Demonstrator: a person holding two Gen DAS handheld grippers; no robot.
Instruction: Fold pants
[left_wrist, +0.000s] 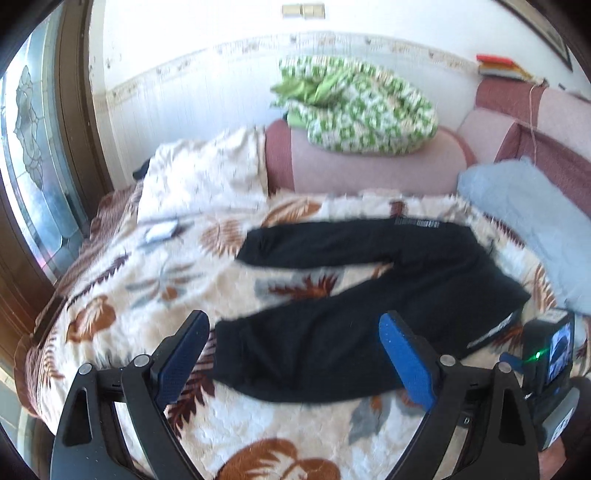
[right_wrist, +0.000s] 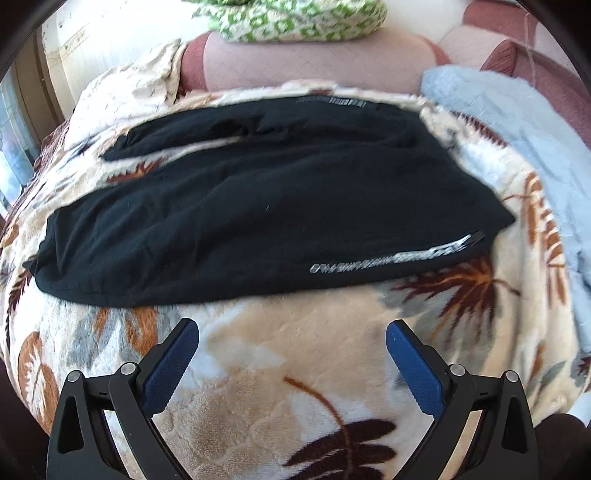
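Note:
Black pants (left_wrist: 369, 288) lie spread flat on a leaf-patterned blanket (left_wrist: 147, 280), legs pointing left and waist to the right. A grey printed stripe runs along the near leg (right_wrist: 395, 256). My left gripper (left_wrist: 291, 325) is open and empty, hovering over the hem end of the near leg. My right gripper (right_wrist: 291, 332) is open and empty over bare blanket (right_wrist: 280, 339), just short of the near edge of the pants (right_wrist: 258, 206). The right gripper's body (left_wrist: 550, 365) shows at the right edge of the left wrist view.
A pink sofa arm (left_wrist: 369, 166) with a green-and-white bundle (left_wrist: 362, 107) on it stands behind. A light blue cushion (left_wrist: 528, 225) lies at the right, also in the right wrist view (right_wrist: 509, 122). A cream cloth (left_wrist: 203, 173) lies at the back left, a glass door (left_wrist: 33, 166) at far left.

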